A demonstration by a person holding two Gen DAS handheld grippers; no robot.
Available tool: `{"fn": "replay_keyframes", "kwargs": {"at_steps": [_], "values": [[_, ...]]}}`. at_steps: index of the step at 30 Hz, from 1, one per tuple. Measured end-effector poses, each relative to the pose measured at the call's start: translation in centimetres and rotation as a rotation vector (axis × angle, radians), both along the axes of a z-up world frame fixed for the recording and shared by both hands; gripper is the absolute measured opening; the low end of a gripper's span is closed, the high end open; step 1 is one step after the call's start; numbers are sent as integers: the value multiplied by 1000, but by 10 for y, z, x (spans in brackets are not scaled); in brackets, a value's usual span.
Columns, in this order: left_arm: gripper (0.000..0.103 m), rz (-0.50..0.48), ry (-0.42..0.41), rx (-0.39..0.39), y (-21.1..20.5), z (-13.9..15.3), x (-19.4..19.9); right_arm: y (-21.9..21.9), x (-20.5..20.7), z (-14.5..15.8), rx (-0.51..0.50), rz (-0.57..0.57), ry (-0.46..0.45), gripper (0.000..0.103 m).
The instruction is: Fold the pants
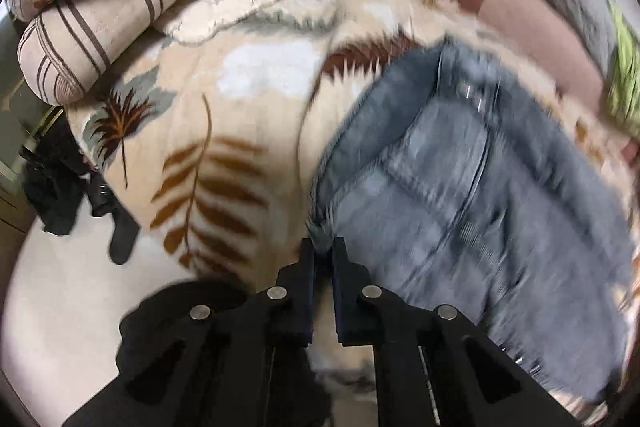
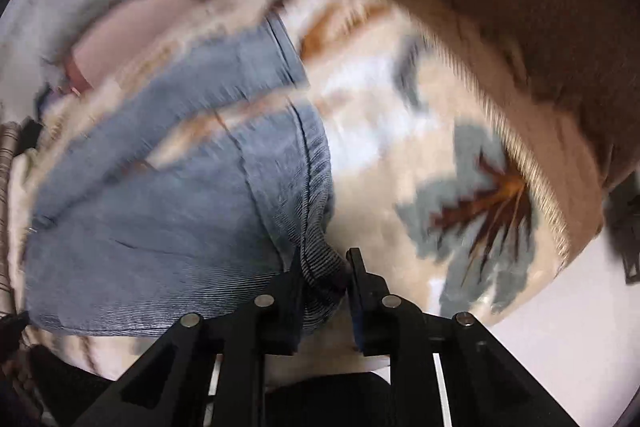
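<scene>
Denim jeans (image 1: 472, 187) lay spread on a leaf-patterned fleece blanket (image 1: 224, 95) over the bed, near its front edge, waist end toward the left-wrist view and the ribbed hem end toward the right-wrist view. Judged the step in hand as taking hold of two edges ahead of a fold. Best done with both pinches kept on the outer edge, raised together and level, fabric held taut between them, then carried across so edges meet squarely without dragging the blanket along. Left gripper (image 1: 323, 251) stood nearly closed, tips pinched on a small tuft of frayed denim at the near corner of the jeans. Right gripper (image 2: 324, 261) stood narrowly apart, a thick roll of ribbed hem between its fingers (image 2: 297, 279); seemingly clamped, though blur left contact at the far pad hard to confirm. Worth deepening the left pinch, since so little cloth could slip free under tension. Striped rolled bedding (image 1: 100, 15) sat well apart at the far corner, clear of the fold.
</scene>
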State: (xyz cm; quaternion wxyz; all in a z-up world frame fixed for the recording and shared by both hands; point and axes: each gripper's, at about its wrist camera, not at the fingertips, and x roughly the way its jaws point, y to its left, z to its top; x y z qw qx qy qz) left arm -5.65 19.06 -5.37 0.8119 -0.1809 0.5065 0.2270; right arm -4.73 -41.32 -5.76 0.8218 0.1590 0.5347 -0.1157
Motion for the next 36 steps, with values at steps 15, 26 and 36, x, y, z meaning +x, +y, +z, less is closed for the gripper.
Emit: {"fn": "replay_keyframes", "kwargs": {"at_steps": [15,26,36], "values": [[74,-262,-108,46,-46,24,60,-6,33,12,264,8,-138,73],[77,-238,-136,-8,-13,39,126,-37,112,41,162,-27,-149,68],[32,-249,19,-35,-9,-11,209,-31,180,2,39,51,36,18]]}}
